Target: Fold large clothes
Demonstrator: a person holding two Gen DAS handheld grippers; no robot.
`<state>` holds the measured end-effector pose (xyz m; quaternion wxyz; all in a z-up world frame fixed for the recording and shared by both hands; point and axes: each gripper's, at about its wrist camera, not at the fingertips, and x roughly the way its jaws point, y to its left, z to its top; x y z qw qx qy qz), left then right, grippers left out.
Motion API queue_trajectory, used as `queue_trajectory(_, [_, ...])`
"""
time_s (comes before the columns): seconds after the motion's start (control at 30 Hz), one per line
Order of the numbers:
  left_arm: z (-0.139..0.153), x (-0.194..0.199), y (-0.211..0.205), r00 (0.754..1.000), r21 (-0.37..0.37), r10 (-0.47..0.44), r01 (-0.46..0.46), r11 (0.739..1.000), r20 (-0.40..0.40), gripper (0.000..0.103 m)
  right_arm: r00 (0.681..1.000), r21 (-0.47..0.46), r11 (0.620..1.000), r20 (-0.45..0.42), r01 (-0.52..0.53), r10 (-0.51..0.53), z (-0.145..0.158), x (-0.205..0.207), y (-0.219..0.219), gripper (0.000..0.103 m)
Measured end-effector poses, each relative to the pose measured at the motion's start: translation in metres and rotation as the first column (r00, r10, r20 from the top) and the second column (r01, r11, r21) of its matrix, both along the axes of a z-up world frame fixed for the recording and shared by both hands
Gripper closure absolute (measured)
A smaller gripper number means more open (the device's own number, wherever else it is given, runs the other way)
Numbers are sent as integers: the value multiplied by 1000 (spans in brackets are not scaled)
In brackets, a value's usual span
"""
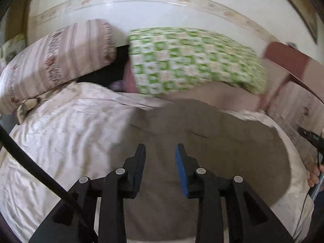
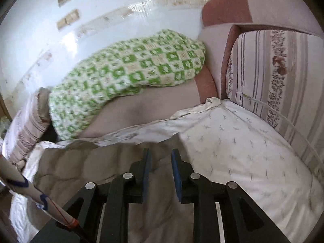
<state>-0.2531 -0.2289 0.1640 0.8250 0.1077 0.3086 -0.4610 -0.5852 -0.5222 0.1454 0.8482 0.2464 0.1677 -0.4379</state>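
Both tools stood empty over a grey-beige garment lying on the bed.

At left a striped pillow [image 1: 50, 60], then a green-checked pillow [image 1: 192, 60]. The left tool [image 1: 160, 151] had its jaws apart with nothing between them, above the grey-beige garment [image 1: 212, 141] spread on the white bedsheet [image 1: 60, 141]. The right tool [image 2: 161, 158] likewise stood parted and empty (a fold seemed laid; further folds probably remained).

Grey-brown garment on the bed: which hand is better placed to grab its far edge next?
Probably the left. The left gripper points at the garment, with its far edge straight ahead; the right gripper sits near its right-hand border beside the white sheet. Both jaws are open and hold nothing.
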Motion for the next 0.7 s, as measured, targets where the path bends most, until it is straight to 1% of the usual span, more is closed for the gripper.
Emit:
queue_trajectory(0.03, [-2, -16, -3, 1000, 5, -10, 10, 1000, 7, 70, 1000, 6, 1000, 8, 6, -7, -3, -1, 11, 80])
queue_trajectory(0.07, [-5, -31, -6, 1000, 9, -20, 20, 1000, 9, 67, 1000, 27, 999, 19, 18, -19, -8, -2, 23, 80])
queue_trajectory(0.13, [-16, -57, -16, 1000, 24, -31, 31, 999, -1, 65, 997, 88, 993, 7, 74, -74, -27, -3, 41, 80])
queue_trajectory(0.17, [-21, -63, -19, 1000, 31, -28, 28, 999, -2, 65, 996, 119, 988, -4, 94, -94, -35, -3, 44, 80])
queue_trajectory(0.23, [-39, -74, -32, 1000, 73, -14, 12, 997, 14, 65, 982, 217, 958, -29, 188, -186, -60, -9, 53, 80])
queue_trajectory(0.27, [-44, -75, -36, 1000, 93, -1, -2, 996, 31, 65, 979, 250, 947, -23, 203, -203, -70, -11, 55, 80])
queue_trajectory(0.3, [-51, -75, -40, 999, 102, 15, -20, 995, 45, 65, 977, 283, 935, -36, 214, -212, -81, -8, 53, 80])
queue_trajectory(0.33, [-56, -71, -43, 999, 101, 25, -30, 994, 46, 65, 979, 311, 928, -63, 204, -194, -92, 1, 48, 79])
queue_trajectory(0.4, [-68, -58, -47, 998, 129, 46, -51, 990, 38, 65, 990, 316, 938, -50, 143, -135, -103, 19, 42, 79])
queue_trajectory(0.43, [-74, -49, -48, 997, 140, 71, -75, 987, 32, 64, 992, 312, 942, -57, 122, -110, -107, 29, 39, 79])
queue_trajectory(0.5, [-83, -32, -47, 995, 147, 95, -94, 985, 1, 60, 991, 258, 965, -131, 54, -20, -114, 67, 37, 79])
queue_trajectory(0.53, [-87, -23, -47, 995, 148, 101, -98, 984, -17, 59, 985, 215, 976, -174, 37, 2, -118, 80, 38, 81])
queue_trajectory(0.57, [-89, -17, -47, 994, 150, 106, -101, 984, -26, 57, 972, 169, 985, -233, 21, 19, -122, 96, 39, 82])
queue_trajectory(0.6, [-91, -12, -46, 994, 151, 107, -102, 983, -29, 55, 963, 138, 990, -267, 14, 24, -126, 106, 39, 82])
queue_trajectory(0.63, [-92, -10, -47, 994, 154, 106, -102, 983, -17, 54, 962, 130, 991, -271, 18, 18, -128, 110, 37, 82])
queue_trajectory(0.7, [-95, -11, -48, 993, 162, 114, -115, 980, 19, 46, 963, 129, 991, -268, 28, 8, -130, 112, 35, 82])
